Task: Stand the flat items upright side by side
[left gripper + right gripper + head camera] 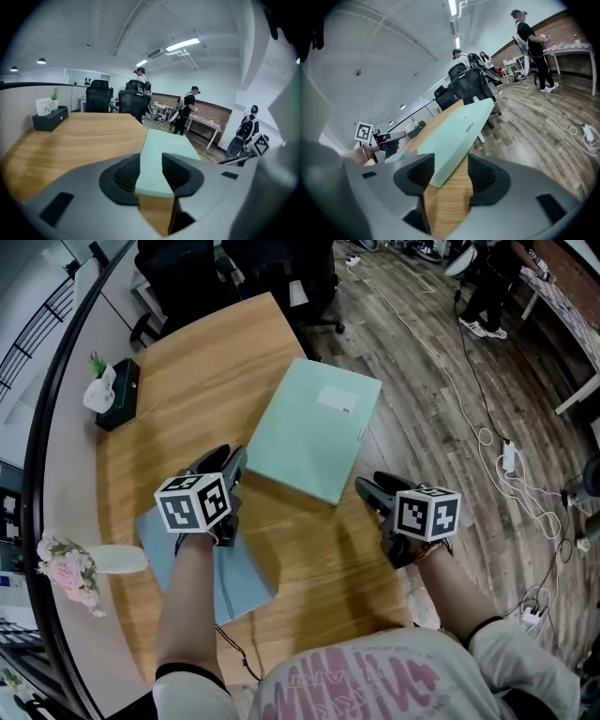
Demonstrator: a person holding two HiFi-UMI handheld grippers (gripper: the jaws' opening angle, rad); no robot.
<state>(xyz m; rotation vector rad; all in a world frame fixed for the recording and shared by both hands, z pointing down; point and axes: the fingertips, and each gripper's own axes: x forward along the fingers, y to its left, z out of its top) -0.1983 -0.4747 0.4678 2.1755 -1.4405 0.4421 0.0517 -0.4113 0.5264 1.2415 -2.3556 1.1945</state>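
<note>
Left tongs [153,177] and right tongs [449,177] stand part-open, empty; we should pinch the green folder [314,427] at both lower corners.

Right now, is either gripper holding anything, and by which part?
Nothing is held: the left gripper and right gripper are both open, each aimed at the near edge of the mint-green folder.

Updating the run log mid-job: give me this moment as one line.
green folder flat | blue folder flat | left gripper open, aimed at green folder | right gripper open, same folder | none upright
</note>
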